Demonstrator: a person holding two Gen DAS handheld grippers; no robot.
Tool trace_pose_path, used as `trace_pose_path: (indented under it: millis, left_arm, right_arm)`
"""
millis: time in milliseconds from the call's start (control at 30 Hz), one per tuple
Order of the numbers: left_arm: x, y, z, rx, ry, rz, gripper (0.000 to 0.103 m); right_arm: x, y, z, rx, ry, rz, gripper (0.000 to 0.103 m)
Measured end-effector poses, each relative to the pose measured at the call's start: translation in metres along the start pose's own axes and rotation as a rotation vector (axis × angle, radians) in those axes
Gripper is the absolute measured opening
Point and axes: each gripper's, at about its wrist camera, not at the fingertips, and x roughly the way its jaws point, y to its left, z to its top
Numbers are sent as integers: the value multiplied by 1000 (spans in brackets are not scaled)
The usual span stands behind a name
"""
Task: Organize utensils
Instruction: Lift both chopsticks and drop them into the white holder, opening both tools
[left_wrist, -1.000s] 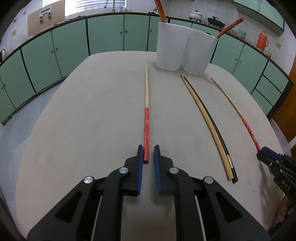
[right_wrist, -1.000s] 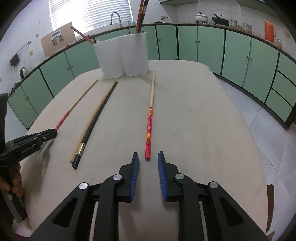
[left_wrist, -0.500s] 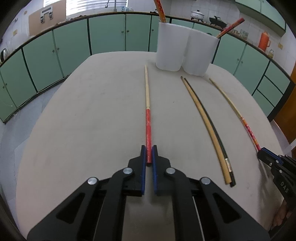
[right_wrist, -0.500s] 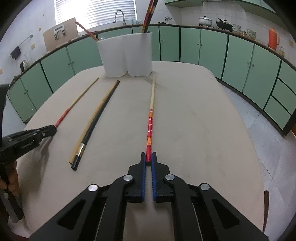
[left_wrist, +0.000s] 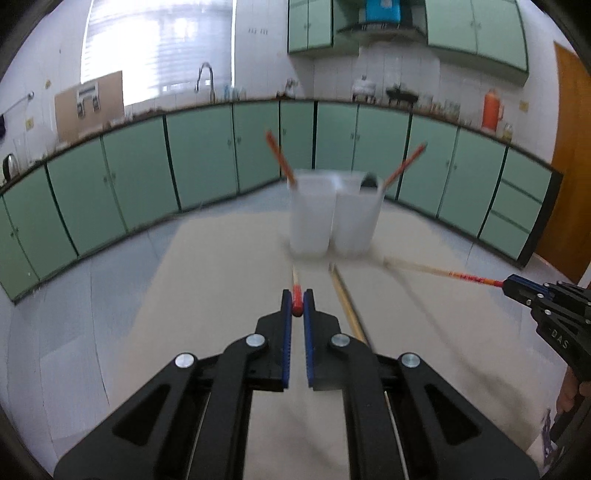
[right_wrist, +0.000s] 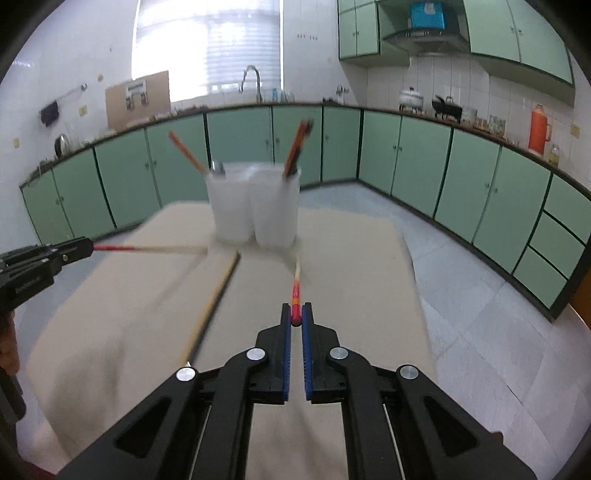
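My left hand-held gripper is clamped on the red end of one chopstick — its pale tip points at the two white cups. My right hand-held gripper pinches another red-and-orange chopstick likewise, above the beige surface — a black and tan pair lies there.

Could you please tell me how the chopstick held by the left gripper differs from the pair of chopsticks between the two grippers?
The held chopstick is red at its gripped end, clamped in the left gripper and raised; the pair of chopsticks is tan and black, ungripped, lying flat on the table. Both point toward the white holders.
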Motion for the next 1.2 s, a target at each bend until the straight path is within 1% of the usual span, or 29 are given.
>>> trace_pose_path:
  millis: [67, 100, 200, 300, 400, 600, 700, 833, 967, 1033, 1067, 1133, 1200]
  left_arm:
    - [-7, 0, 14, -4, -37, -9, 5]
    - [-13, 0, 23, -6, -65, -14, 5]
    - [-20, -3, 44, -1, -116, -30, 5]
    - [-21, -7, 61, 1, -141, -49, 5]
    - [-20, -9, 78, -6, -154, -87, 5]
    - [-16, -14, 100, 4, -178, -126, 5]
    - [-19, -16, 111, 8, -200, -137, 5]
    - [-25, -20, 136, 12, -259, -147, 5]
    - [-26, -25, 169, 6, -329, -150, 5]
    - [-24, -29, 184, 10, -373, -132, 5]
    - [-22, -31, 191, 8, -389, -126, 5]
    - [-11, -33, 206, 0, -408, -124, 5]
    - [5, -35, 216, 3, -417, -107, 5]
  right_arm:
    - [-7, -4, 19, 9, -36, 19, 6]
    - [-9, -5, 25, 10, -46, 26, 6]
    - [-14, -8, 49, 8, -75, 54, 6]
    - [-13, -9, 73, -4, -73, 100, 6]
    - [-9, -8, 92, -24, -63, 146, 5]
    - [-12, -1, 123, -71, -65, 222, 5]
    - [-18, 1, 140, -89, -79, 250, 5]
    - [-26, -1, 170, -84, -124, 301, 5]
    - [-33, -3, 208, -86, -203, 287, 5]
    - [-31, -3, 227, -85, -234, 278, 5]
    - [-28, -2, 236, -91, -250, 260, 5]
    - [-20, -2, 247, -94, -261, 237, 5]
    - [-5, -2, 256, -92, -257, 222, 5]
